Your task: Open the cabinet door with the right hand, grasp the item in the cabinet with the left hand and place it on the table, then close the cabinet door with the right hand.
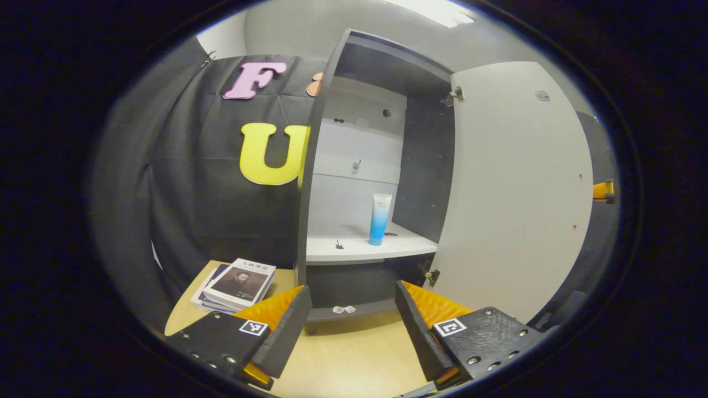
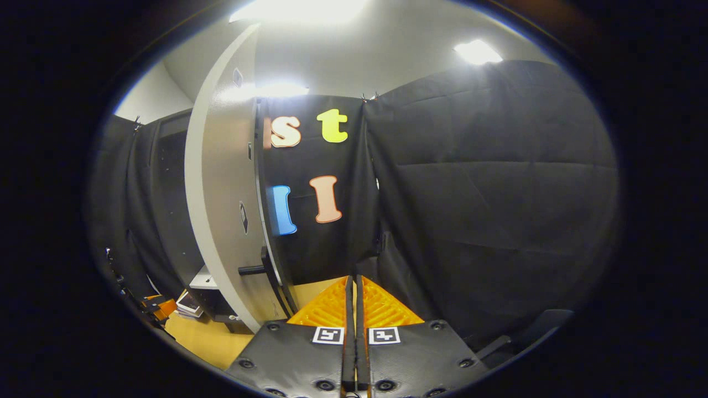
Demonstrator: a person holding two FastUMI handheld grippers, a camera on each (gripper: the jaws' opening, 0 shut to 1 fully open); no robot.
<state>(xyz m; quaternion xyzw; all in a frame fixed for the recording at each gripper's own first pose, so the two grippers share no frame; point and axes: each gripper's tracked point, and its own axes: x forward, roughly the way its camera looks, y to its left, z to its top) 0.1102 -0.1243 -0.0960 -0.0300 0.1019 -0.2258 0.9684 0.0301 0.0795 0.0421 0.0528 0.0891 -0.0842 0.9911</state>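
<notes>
The grey cabinet (image 1: 315,182) stands on the wooden table (image 1: 343,359) with its pale door (image 1: 514,193) swung wide to the right. A blue and white tube (image 1: 380,218) stands upright on the white shelf (image 1: 359,251) inside. My left gripper (image 1: 352,288) is open and empty, low in front of the cabinet and well short of the tube. My right gripper (image 2: 354,279) is shut on nothing, just right of the open door's edge (image 2: 221,193) and clear of its dark handle (image 2: 260,269). A bit of the right gripper (image 1: 604,190) peeks past the door.
A small stack of books (image 1: 235,284) lies on the table left of the cabinet, the same books (image 2: 191,304) showing low left past the door. Black cloth walls close in behind and to the right. A small dark piece (image 1: 338,244) lies on the shelf.
</notes>
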